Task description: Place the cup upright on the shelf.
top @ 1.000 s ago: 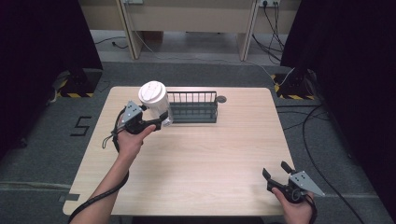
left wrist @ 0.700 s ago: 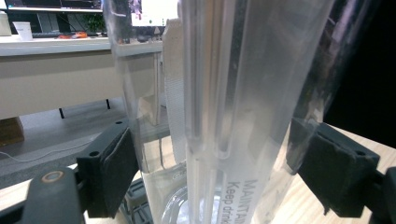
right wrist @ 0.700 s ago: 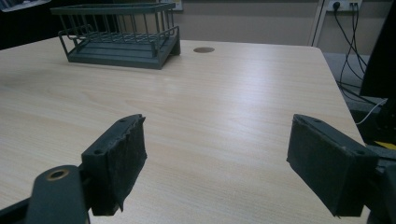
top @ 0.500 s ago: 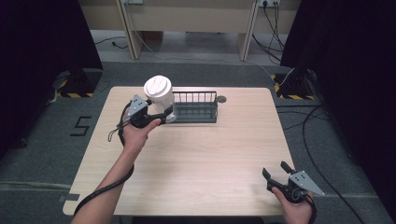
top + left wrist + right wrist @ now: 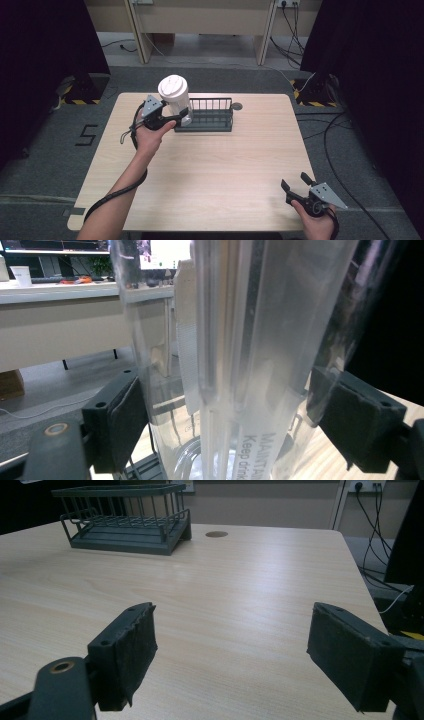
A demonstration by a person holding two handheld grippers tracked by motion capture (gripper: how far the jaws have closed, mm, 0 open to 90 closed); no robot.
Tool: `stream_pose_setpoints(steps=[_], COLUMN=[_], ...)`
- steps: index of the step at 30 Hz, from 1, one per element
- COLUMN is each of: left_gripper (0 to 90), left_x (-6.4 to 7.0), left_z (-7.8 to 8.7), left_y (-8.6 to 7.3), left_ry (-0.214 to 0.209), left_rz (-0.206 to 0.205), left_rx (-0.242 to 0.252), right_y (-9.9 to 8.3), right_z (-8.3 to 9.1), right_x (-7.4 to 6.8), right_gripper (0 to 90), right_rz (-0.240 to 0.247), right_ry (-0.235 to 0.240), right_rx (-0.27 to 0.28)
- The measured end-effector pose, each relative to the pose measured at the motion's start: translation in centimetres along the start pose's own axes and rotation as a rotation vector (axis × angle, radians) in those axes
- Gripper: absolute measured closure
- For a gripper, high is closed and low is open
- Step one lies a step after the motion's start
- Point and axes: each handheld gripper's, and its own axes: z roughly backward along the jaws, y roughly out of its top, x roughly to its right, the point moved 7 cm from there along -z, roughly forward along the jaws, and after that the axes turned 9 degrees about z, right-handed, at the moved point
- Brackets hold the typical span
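Note:
A clear plastic tumbler (image 5: 176, 102) with a white lid is held upright in the high view, at the left end of a dark wire rack (image 5: 210, 121). My left gripper (image 5: 181, 119) is shut on the tumbler's lower body. In the left gripper view the tumbler (image 5: 235, 355) stands between both black pads, with printed text near its base. My right gripper (image 5: 295, 183) rests open near the table's front right corner with nothing between its pads (image 5: 127, 652). The rack (image 5: 125, 517) lies far ahead of it.
The light wooden table (image 5: 215, 165) has a round cable hole (image 5: 237, 106) just right of the rack. Desk legs and cables stand on the floor beyond the far edge. Dark curtains flank both sides.
My left gripper has carried the tumbler to the right, from the table's left part to the rack's left end. The right gripper has stayed still.

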Motion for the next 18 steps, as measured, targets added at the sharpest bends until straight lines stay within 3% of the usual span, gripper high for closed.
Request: stream_pose_setpoints(steps=[18], left_gripper=[17.5], left_x=[0.7], left_z=[-2.6], left_y=[1.1], left_ry=[-0.012], left_rz=[0.000], left_rx=[0.000], right_y=[0.0], right_z=[0.0], right_x=[-0.1], right_gripper=[20.3], right_rz=[0.005], right_ry=[0.003], right_rx=[0.000])
